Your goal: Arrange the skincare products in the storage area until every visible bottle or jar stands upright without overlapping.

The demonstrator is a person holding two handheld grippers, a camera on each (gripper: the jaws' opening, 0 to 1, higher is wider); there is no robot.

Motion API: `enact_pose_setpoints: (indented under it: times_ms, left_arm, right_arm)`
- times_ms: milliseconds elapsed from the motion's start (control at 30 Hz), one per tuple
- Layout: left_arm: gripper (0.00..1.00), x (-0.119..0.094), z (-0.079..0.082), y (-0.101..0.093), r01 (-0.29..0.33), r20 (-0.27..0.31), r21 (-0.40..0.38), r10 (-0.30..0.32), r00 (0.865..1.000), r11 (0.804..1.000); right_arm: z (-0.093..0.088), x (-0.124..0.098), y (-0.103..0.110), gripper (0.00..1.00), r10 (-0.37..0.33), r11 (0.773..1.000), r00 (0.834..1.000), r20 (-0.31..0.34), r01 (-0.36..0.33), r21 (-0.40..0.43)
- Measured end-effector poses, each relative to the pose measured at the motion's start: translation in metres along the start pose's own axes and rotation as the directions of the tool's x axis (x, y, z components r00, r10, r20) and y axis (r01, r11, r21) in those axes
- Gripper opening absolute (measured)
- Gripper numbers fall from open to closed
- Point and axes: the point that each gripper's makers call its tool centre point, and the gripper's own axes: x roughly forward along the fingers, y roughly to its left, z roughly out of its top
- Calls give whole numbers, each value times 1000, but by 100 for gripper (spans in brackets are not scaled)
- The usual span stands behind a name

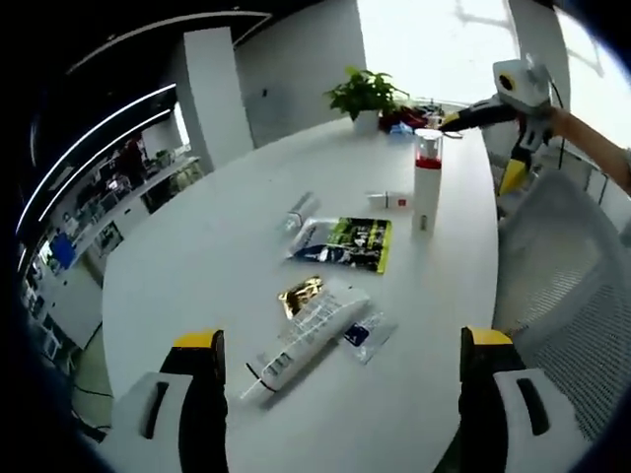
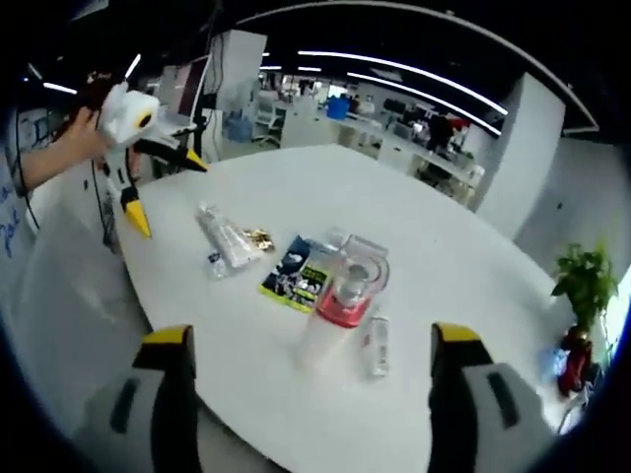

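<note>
A white bottle [image 1: 427,182] with a red band and clear cap stands upright on the white table [image 1: 197,266]. Beside it lies a small white tube [image 1: 389,200]. A green and black packet [image 1: 350,243], a small clear tube [image 1: 299,209], a gold sachet [image 1: 301,294], a long white tube [image 1: 311,335] and a clear sachet [image 1: 367,335] all lie flat. My left gripper [image 1: 341,338] is open above the long tube. My right gripper [image 2: 312,337] is open, hovering near the bottle [image 2: 340,296], with the small tube [image 2: 377,345] and packet [image 2: 296,271] close by.
A potted plant [image 1: 365,97] and small clutter stand at the table's far end. A white mesh chair [image 1: 567,266] sits by the table edge. In the right gripper view a hand holds the left gripper [image 2: 163,187] past the long tube [image 2: 225,239]. Office desks lie beyond.
</note>
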Motion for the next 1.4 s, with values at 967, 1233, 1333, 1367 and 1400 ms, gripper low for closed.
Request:
enact_pose_setpoints:
  times_ms: [967, 1233, 1333, 1367, 1400]
  left_arm:
    - [67, 73, -42, 37, 217, -308, 186, -153, 939, 958]
    - [52, 85, -51, 34, 300, -369, 201, -212, 905, 932]
    - [49, 90, -54, 32, 323, -389, 219, -221, 894, 921]
    - [47, 91, -55, 31, 328, -394, 220, -224, 891, 919]
    - [45, 92, -55, 30, 329, -398, 223, -222, 890, 917]
  right_arm:
    - [-13, -23, 0, 95, -69, 996, 998, -5, 69, 54]
    - [-16, -25, 3, 90, -100, 992, 994, -33, 102, 76]
    - [-14, -24, 5, 88, -110, 989, 993, -35, 113, 91]
    - [-13, -25, 5, 87, -109, 989, 993, -33, 112, 93]
    - [-12, -25, 5, 86, -112, 988, 993, -30, 114, 101]
